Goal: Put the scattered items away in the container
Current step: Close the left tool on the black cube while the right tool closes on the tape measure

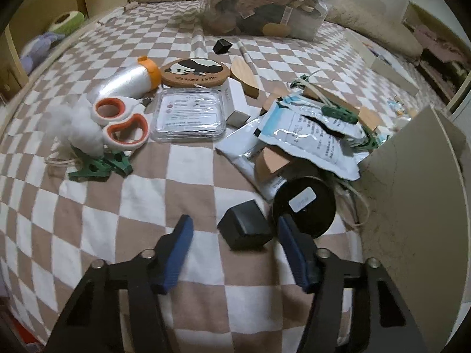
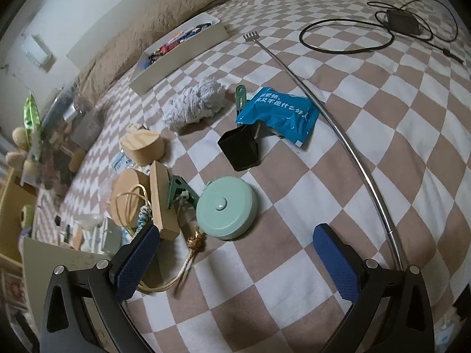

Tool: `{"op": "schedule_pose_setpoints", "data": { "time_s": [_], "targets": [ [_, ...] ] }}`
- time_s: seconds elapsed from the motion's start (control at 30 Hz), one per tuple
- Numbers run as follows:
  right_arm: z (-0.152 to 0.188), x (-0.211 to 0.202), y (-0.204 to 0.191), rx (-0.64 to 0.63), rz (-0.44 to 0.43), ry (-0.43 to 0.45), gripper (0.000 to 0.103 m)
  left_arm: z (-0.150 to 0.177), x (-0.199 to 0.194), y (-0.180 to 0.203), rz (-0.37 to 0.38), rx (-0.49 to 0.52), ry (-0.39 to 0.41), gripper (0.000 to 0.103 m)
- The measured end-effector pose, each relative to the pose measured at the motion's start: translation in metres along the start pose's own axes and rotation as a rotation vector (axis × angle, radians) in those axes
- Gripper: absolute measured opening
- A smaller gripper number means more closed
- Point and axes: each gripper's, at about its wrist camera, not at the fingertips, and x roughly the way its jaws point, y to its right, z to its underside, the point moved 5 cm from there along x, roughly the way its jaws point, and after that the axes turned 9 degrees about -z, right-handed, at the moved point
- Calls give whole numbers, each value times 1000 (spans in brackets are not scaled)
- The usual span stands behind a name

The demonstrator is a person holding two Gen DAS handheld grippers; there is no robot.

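My left gripper (image 1: 234, 229) is open and empty, low over the checkered bedspread. A small black box (image 1: 244, 229) lies between its blue fingertips (image 1: 179, 244), touching neither. A black round lid (image 1: 304, 206) lies just right of the box. The beige container wall (image 1: 412, 206) stands at the right. Scissors (image 1: 122, 123), a clear plastic case (image 1: 190, 114) and a panda coaster (image 1: 194, 72) lie further off. My right gripper (image 2: 235, 244) is open and empty. A mint round case (image 2: 226, 207) lies just ahead of it. A black cup (image 2: 241, 147) and a blue packet (image 2: 279, 111) lie beyond.
A long metal back scratcher (image 2: 347, 141) runs along the right of the right wrist view. Wooden blocks (image 2: 144, 147), green clips (image 2: 179, 191) and a cord (image 2: 176, 273) lie at the left. A white tray (image 2: 182, 50) and a black cable (image 2: 347, 38) lie far off. A packed clear bag (image 1: 265, 3) sits at the back.
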Motion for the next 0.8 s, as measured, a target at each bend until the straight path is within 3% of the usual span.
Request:
{"op": "schedule_pose_setpoints", "data": {
  "time_s": [0.3,0.43,0.57,0.8],
  "targets": [
    [-2,-4,-1,17,-23,19,103,4,2,3,-74,48,-1,56],
    [-5,-4,-2,3,-7,37,103,1,1,6,-75,55,16,44],
    [-7,7,-8,-56,46,11,102,-3,4,0,-90,31,19,37],
    [-9,23,-14,-163,193,-21,101,-2,5,-22,-74,-87,5,37]
  ]
}}
